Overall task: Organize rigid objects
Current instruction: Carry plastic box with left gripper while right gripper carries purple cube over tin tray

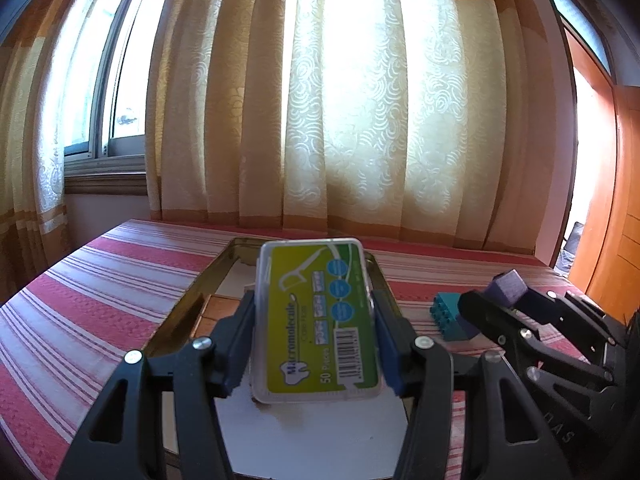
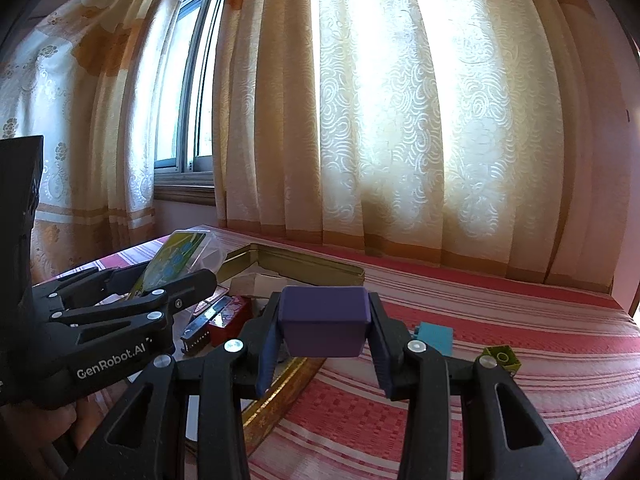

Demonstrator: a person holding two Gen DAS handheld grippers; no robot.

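Observation:
My left gripper (image 1: 314, 330) is shut on a clear floss-pick box with a green label (image 1: 316, 320), held tilted above a gold-rimmed metal tray (image 1: 180, 320). My right gripper (image 2: 324, 326) is shut on a purple block (image 2: 324, 326), lifted over the tray's right rim (image 2: 280, 392). In the left wrist view the right gripper (image 1: 496, 300) shows at the right with the purple block (image 1: 506, 286) in its tips. In the right wrist view the left gripper (image 2: 168, 280) holds the floss-pick box (image 2: 176, 260) at the left.
A teal brick (image 1: 448, 314) (image 2: 436, 338) and a yellow-green brick (image 2: 502, 358) lie on the red-striped tablecloth (image 2: 520, 400) right of the tray. Inside the tray sit a red box (image 2: 230, 322), a dark comb-like piece (image 2: 200, 330) and white card (image 1: 312, 436). Curtains (image 1: 340, 120) hang behind the table.

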